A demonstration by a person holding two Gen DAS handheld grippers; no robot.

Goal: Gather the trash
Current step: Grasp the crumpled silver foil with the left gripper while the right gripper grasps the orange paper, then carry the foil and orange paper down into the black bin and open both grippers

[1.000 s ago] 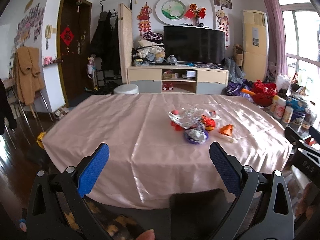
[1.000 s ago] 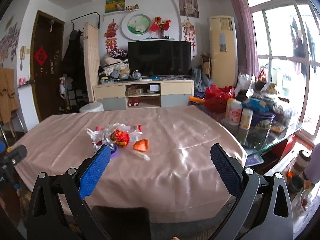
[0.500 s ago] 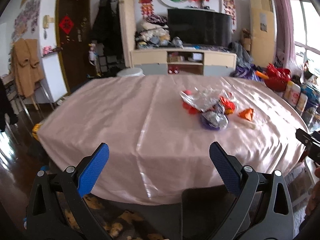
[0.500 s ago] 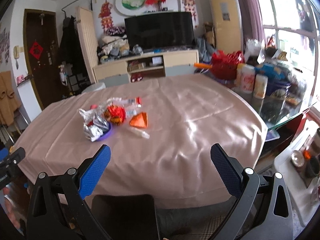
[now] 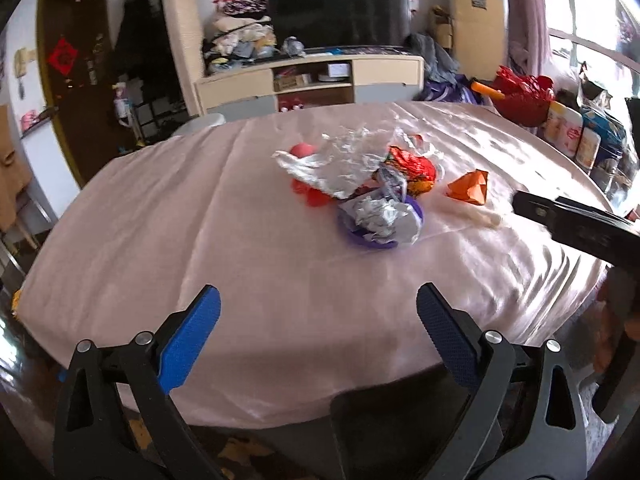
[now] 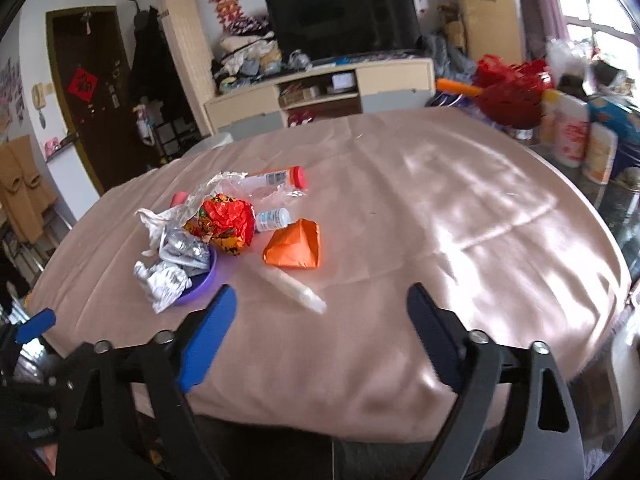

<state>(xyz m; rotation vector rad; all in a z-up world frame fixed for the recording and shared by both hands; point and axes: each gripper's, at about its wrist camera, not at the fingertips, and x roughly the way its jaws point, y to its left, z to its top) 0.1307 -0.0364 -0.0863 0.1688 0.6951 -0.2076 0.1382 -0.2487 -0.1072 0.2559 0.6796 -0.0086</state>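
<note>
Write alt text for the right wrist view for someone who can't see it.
The open right gripper, nothing between its just-narrowed jaws, points at trash on a pink satin tablecloth: a white paper-wrapped stick, a folded orange paper wrapper, crumpled silver foil in a purple bowl.

- Ahead of the right gripper [image 6: 320,312], on the table [image 6: 460,216]: a tube [image 6: 298,294] lies nearest, a folded paper [image 6: 294,244] just behind it.
- Ahead and left: a bowl [image 6: 204,280] holding crumpled foil [image 6: 166,282], a crumpled wrapper [image 6: 228,222] behind it (touching the foil).
- The left gripper [image 5: 318,312] faces the same heap from the near table edge.
- Beyond the table: a cabinet [image 6: 320,88] bearing a television [image 6: 344,20].
</note>
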